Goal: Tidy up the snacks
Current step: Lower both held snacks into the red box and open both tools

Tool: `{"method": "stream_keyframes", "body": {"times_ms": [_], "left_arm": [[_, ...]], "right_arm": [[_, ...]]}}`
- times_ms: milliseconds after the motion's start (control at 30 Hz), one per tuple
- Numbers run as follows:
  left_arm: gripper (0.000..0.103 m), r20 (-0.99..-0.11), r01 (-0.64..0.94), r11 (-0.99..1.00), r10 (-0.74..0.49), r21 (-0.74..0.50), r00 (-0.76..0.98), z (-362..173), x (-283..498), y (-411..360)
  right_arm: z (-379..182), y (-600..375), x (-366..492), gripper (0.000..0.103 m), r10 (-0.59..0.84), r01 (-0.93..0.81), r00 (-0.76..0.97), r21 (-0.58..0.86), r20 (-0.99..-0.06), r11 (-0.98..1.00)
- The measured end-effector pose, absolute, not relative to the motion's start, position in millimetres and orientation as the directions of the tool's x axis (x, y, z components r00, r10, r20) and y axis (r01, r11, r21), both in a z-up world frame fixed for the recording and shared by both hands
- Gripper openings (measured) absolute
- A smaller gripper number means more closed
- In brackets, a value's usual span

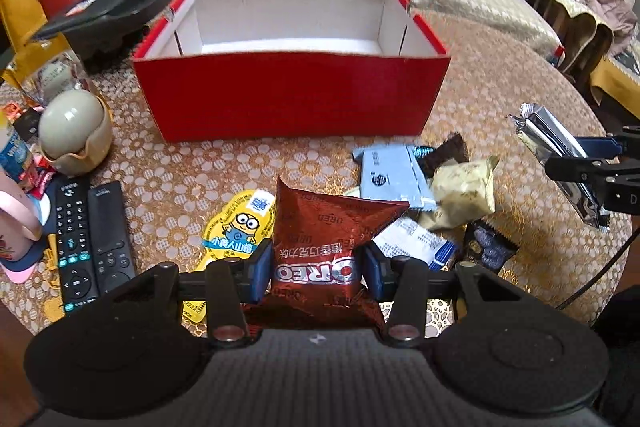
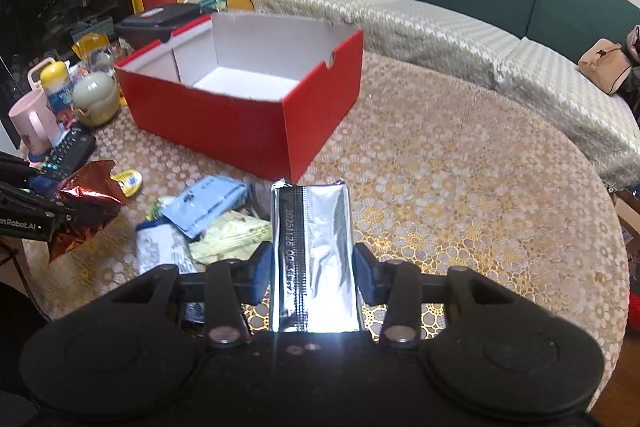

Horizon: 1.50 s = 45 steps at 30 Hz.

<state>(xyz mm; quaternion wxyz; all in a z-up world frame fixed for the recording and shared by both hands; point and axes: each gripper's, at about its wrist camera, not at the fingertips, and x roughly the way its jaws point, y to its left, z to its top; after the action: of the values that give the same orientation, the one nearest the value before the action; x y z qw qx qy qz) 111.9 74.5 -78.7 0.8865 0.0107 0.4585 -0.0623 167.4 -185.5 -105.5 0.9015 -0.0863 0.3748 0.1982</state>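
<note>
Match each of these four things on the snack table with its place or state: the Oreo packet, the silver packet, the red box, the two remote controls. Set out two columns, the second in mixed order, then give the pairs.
Column one:
1. Oreo packet
2. silver packet
3. red box
4. remote controls

Column two:
A. lying side by side on the tablecloth
B. held in the right gripper
C. open at the top, nothing inside
D. held in the left gripper

Pairs: 1-D, 2-B, 3-C, 4-A
</note>
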Motion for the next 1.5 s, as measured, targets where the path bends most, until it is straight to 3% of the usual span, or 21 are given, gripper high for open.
{"method": "stream_keyframes", "body": {"times_ms": [467, 933, 1500], "left_arm": [[0.045, -0.761, 0.063, 0.997, -0.073, -0.043, 0.645, -29.5, 119.6, 77.0], [0.045, -0.725, 0.012, 1.0, -0.018, -0.014, 0.688, 5.6, 188.1, 89.4], [0.045, -0.785, -0.054, 0.998, 0.063, 0.037, 0.616, -8.9, 295.8, 100.3]], "right_arm": [[-58.6, -165.6, 161.1, 0.042, 0.335, -0.434, 0.677, 0.011, -0.655, 0.901], [-28.1, -123.0, 223.8, 0.042, 0.358, -0.465, 0.689, -0.005, -0.63, 0.886], [-54.7, -78.0, 335.6, 0.042, 0.312, -0.452, 0.635, -0.013, -0.707, 0.892]]}}
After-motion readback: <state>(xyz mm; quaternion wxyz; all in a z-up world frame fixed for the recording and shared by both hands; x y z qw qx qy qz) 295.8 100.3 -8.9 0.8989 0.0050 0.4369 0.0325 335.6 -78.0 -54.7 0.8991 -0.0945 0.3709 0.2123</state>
